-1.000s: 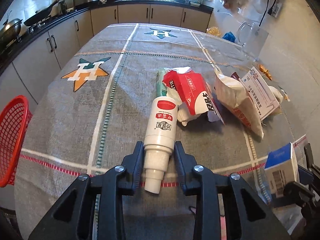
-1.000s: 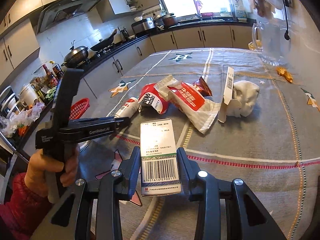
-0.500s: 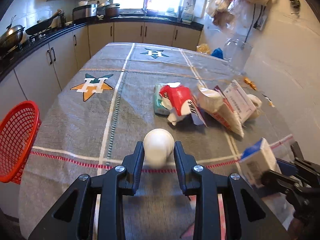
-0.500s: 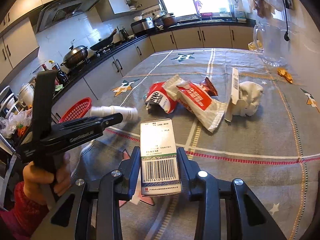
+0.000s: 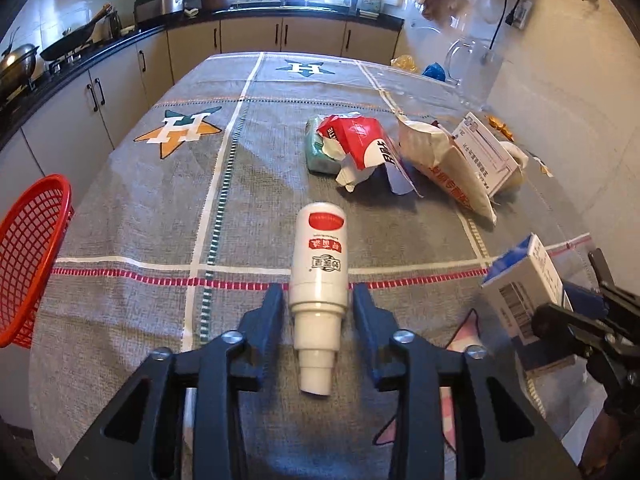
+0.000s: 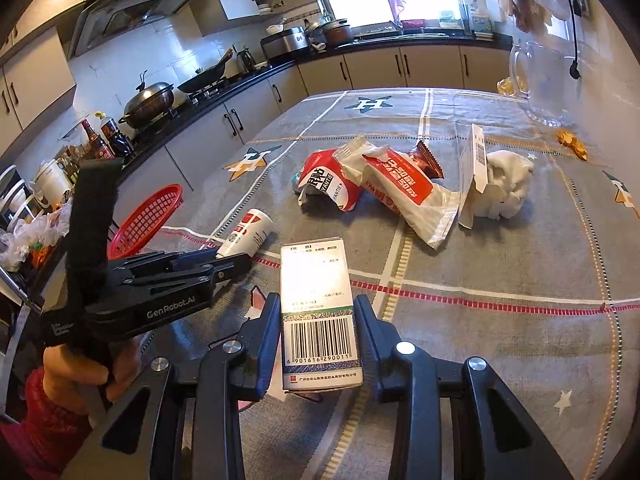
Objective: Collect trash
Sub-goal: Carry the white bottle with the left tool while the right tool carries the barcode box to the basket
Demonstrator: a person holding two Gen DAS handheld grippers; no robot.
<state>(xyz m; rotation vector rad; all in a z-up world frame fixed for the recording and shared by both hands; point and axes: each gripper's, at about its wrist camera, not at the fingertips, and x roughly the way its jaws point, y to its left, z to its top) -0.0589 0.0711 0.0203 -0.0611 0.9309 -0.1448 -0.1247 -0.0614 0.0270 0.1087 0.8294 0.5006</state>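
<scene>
My left gripper (image 5: 318, 300) is shut on a white bottle with a red label (image 5: 320, 272), held above the table, base pointing forward. The bottle also shows in the right wrist view (image 6: 248, 232). My right gripper (image 6: 318, 308) is shut on a white carton with a barcode (image 6: 318, 312); it shows in the left wrist view (image 5: 524, 280) at the right. A red mesh basket (image 5: 28, 256) stands off the table's left edge. On the table lie a red and white wrapper (image 5: 356, 144), a white bag (image 5: 448, 164) and a flattened box (image 5: 484, 152).
The table has a grey cloth with star prints (image 5: 180, 128). A glass jug (image 6: 548, 84) stands at the far right by the wall. Crumpled white tissue (image 6: 508, 184) lies beside the flattened box. Kitchen cabinets and a stove run along the left and back.
The left gripper has lifted the bottle off the table and swung it: it pointed base-on at the camera half a second ago and now lies lengthwise again. The right gripper still holds the carton.
</scene>
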